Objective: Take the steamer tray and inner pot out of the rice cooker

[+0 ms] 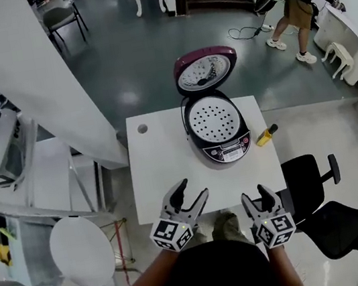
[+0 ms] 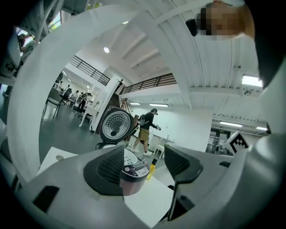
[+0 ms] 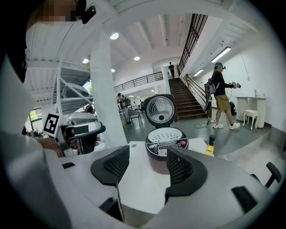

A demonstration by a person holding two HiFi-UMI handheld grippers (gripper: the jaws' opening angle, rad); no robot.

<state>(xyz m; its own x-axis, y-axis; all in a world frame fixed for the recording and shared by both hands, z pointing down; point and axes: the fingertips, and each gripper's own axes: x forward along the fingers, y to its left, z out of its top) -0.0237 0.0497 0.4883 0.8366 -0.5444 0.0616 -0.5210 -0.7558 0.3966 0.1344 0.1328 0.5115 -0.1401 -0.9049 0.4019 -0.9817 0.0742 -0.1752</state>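
Standing at the far side of the white counter in the head view, the rice cooker has its lid raised. The perforated steamer tray is seated in its mouth and a yellow bottle lies just beside it. The left gripper and right gripper hover at the near edge. In the left gripper view the jaws are wide apart and empty, with the cooker well ahead. The right gripper view shows the same.

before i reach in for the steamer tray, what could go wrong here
The steamer tray lies low inside the rice cooker, so the jaws may slip on its rim. The yellow bottle stands close to the cooker's right, near the table edge; the right gripper could knock it off. The cooker sits at the table's far edge and might shift.
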